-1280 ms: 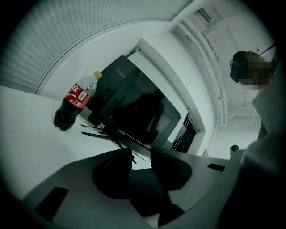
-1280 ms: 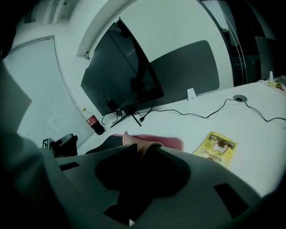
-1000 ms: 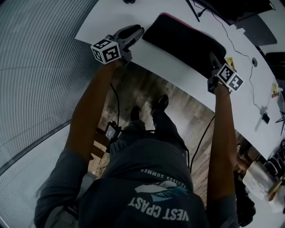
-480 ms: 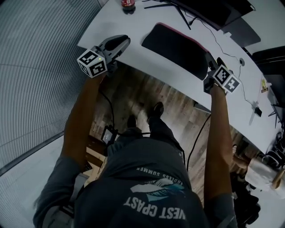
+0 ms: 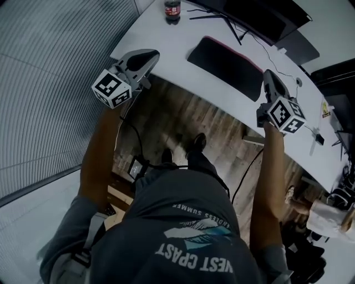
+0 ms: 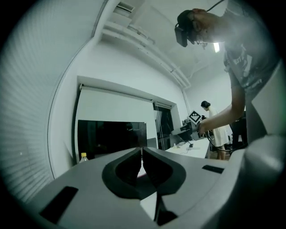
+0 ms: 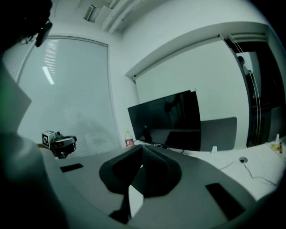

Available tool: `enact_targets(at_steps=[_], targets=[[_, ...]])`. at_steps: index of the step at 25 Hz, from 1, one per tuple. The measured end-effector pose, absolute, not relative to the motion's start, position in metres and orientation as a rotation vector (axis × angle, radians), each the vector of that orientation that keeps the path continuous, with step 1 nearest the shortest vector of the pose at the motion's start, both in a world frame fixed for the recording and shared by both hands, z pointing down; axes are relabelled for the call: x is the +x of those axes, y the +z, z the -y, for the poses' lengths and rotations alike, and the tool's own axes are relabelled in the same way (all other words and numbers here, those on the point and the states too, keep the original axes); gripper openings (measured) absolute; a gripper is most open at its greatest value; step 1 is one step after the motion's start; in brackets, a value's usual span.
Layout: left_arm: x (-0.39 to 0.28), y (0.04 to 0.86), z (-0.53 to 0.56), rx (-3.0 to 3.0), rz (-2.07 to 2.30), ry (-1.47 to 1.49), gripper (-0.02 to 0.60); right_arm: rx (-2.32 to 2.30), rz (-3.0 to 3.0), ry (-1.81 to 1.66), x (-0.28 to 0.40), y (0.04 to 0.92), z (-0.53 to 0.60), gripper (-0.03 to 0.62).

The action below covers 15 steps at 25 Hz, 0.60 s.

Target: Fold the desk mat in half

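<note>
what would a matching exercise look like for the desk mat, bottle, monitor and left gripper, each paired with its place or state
Things:
1. desk mat
2. bottle
3. monitor
4. left gripper

Place or state:
a. shut, nothing between its jaws
b. upright at the far left end of the desk, red label
c. lying on the desk, dark with a red edge
d. at the back of the desk, screen dark

Pairs: 1-c, 2-b, 3-d, 4-a

A white tabletop (image 5: 166,41) bore a flat black, red-edged desk mat (image 5: 224,61). Beyond the mat stood a red-labelled bottle (image 5: 172,10) and a black monitor (image 5: 260,16).
</note>
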State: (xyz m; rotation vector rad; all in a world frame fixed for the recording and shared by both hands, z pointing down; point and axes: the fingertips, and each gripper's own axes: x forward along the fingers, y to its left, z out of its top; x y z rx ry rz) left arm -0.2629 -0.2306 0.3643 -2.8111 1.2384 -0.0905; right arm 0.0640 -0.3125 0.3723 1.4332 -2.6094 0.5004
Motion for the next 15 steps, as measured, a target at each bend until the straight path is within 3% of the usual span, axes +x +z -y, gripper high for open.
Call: enact_targets(at_steps=[15], targets=[[-0.278,0.281,0.128,-2.471,-1.203,-0.210,0.023,1.161,2.698,-0.091,-0.032,0.265,0.166,0.026]])
